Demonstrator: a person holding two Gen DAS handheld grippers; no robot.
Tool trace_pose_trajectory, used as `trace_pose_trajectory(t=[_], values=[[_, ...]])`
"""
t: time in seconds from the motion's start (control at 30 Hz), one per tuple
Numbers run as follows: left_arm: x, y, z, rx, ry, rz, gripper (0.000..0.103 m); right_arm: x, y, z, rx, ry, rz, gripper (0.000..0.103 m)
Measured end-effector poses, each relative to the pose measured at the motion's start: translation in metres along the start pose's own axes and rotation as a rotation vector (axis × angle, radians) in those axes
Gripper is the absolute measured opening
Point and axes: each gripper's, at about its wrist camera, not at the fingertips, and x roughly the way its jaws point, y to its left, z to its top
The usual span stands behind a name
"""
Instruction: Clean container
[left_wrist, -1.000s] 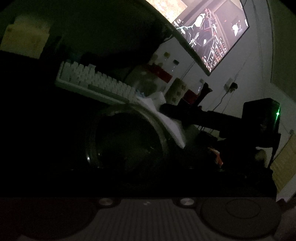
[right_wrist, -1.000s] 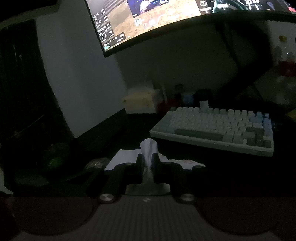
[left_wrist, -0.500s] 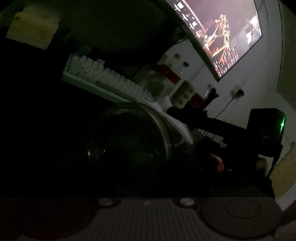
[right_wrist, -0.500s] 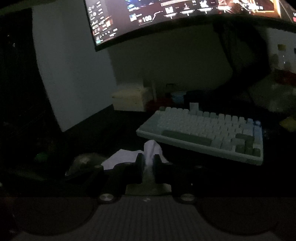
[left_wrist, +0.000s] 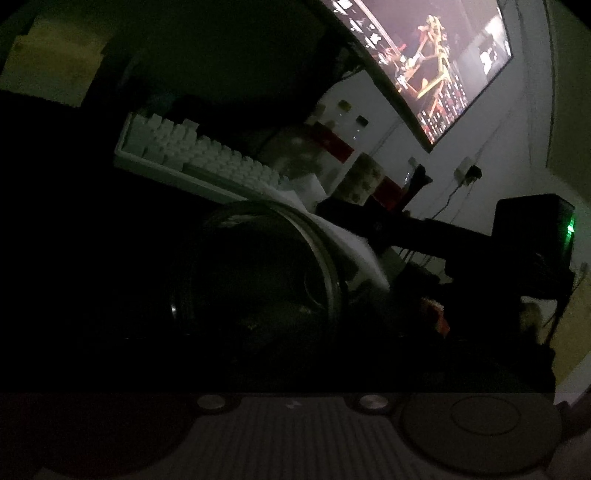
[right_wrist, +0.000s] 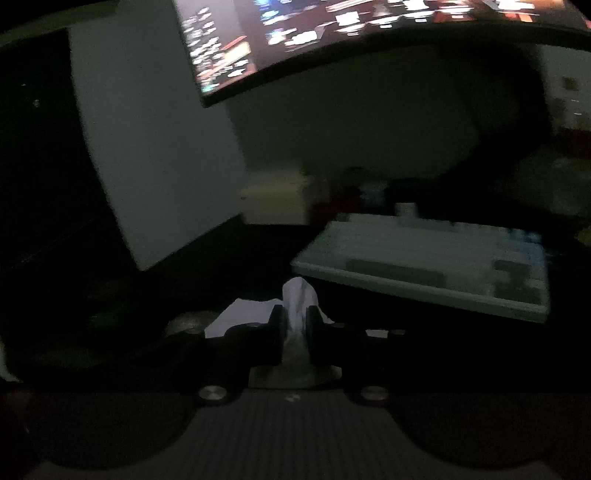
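The room is very dark. In the left wrist view a round glass container (left_wrist: 258, 280) fills the centre of the picture, its mouth turned toward the camera and its pale rim curving from 12 o'clock round to 3 o'clock. The left tongs themselves are lost in the dark: no finger can be made out, so I cannot tell whether they grip the container or how wide they stand. A white tissue (left_wrist: 351, 240) lies against the rim at the container's 2 o'clock, and the dark fingers of the right tongs (left_wrist: 332, 206) reach in from 3 o'clock to meet it. Beyond, at 11 o'clock, a white keyboard (left_wrist: 195, 151) sits on the desk (left_wrist: 74, 229), with bottles (left_wrist: 347, 122) behind it and a lit monitor (left_wrist: 424, 62) at 1 o'clock.

In the right wrist view, which is blurred, the right tongs (right_wrist: 295, 325) are nearly closed and pinch the tissue (right_wrist: 297, 295), which stands up as a white tuft between the two dark fingers (right_wrist: 275, 328). More of the tissue spreads flat at 9 o'clock of the tongs. The keyboard (right_wrist: 424, 258) lies at 2 o'clock, the monitor (right_wrist: 332, 33) at 12 o'clock, and a pale box (right_wrist: 273, 199) stands on the desk near the middle.
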Motion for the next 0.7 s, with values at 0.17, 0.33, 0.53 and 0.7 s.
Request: trace_pose_trajectory(t=[0.17, 0.33, 0.53, 0.7], values=[[-0.001, -0.011, -0.007, 0.025, 0.000, 0.002, 0.066, -0.015, -0.012, -0.006, 0.047, 0.000, -0.043, 0.015], [-0.004, -0.026, -0.021, 0.056, -0.009, 0.008, 0.066, -0.032, 0.004, -0.015, 0.029, -0.029, -0.036, 0.015], [-0.014, -0.044, -0.038, 0.097, -0.028, 0.031, 0.066, -0.052, 0.034, -0.031, -0.030, -0.065, 0.009, 0.015], [-0.028, -0.056, -0.053, 0.134, -0.045, 0.055, 0.066, -0.068, 0.037, -0.042, -0.001, -0.070, 0.013, 0.014]])
